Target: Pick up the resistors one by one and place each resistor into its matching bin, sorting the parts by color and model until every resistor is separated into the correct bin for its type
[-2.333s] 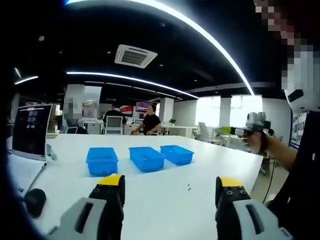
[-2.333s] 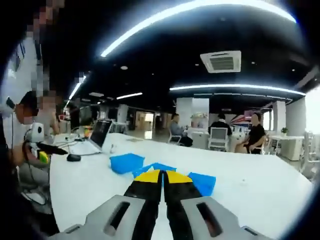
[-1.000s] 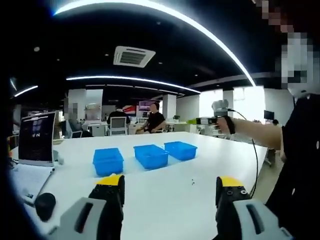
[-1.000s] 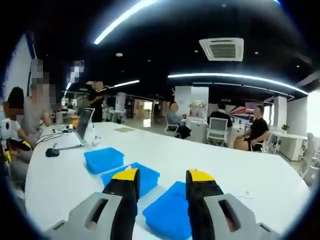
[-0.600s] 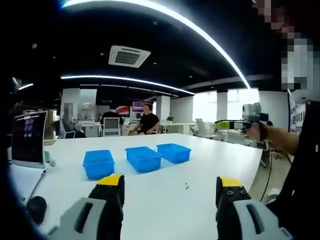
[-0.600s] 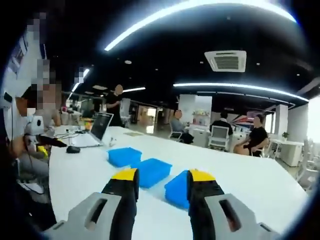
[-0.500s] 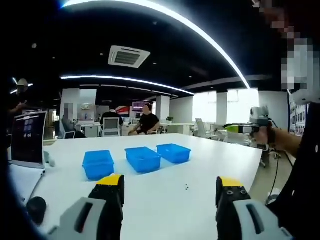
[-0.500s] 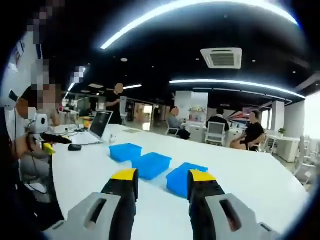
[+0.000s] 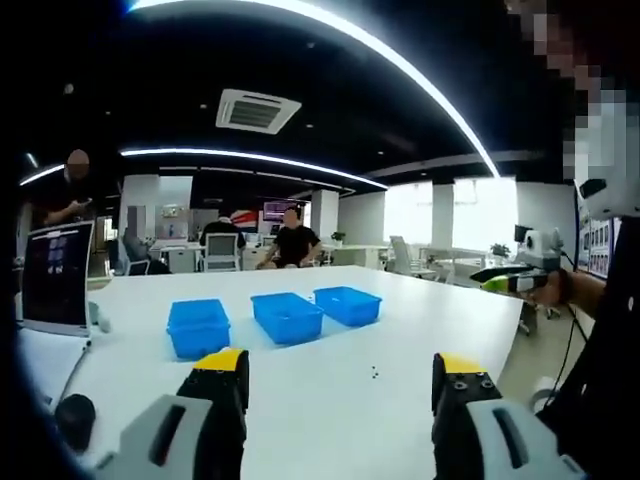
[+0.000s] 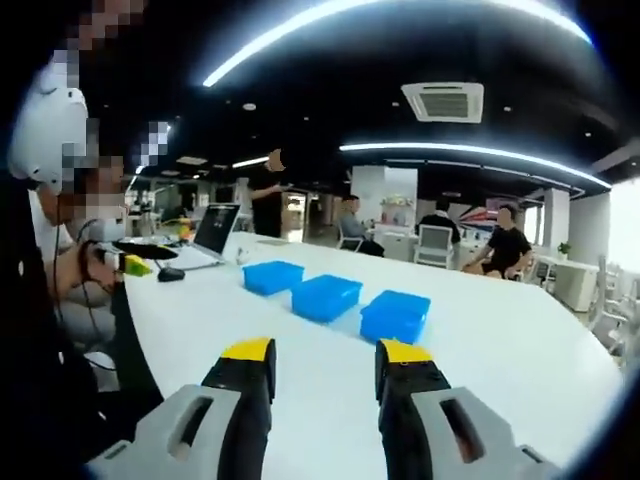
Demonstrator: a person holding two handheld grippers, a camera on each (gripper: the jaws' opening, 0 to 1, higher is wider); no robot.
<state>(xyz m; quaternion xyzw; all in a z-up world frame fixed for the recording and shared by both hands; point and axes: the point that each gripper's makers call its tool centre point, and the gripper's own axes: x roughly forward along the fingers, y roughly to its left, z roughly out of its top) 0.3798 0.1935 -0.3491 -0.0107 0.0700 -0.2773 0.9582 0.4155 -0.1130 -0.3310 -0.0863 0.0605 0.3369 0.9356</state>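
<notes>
Both claws pulled back from the bins (image 10: 325, 295) and hang apart, empty. Tiny resistors (image 9: 374, 373) (just dark specks) lie on the table (image 9: 320, 400), nearer the left claw (image 9: 340, 375), ahead of it.

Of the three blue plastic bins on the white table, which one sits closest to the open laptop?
The blue plastic bin at the left end of the row in the left gripper view, nearest the open laptop. The middle bin and far bin lie further along the white table.
</notes>
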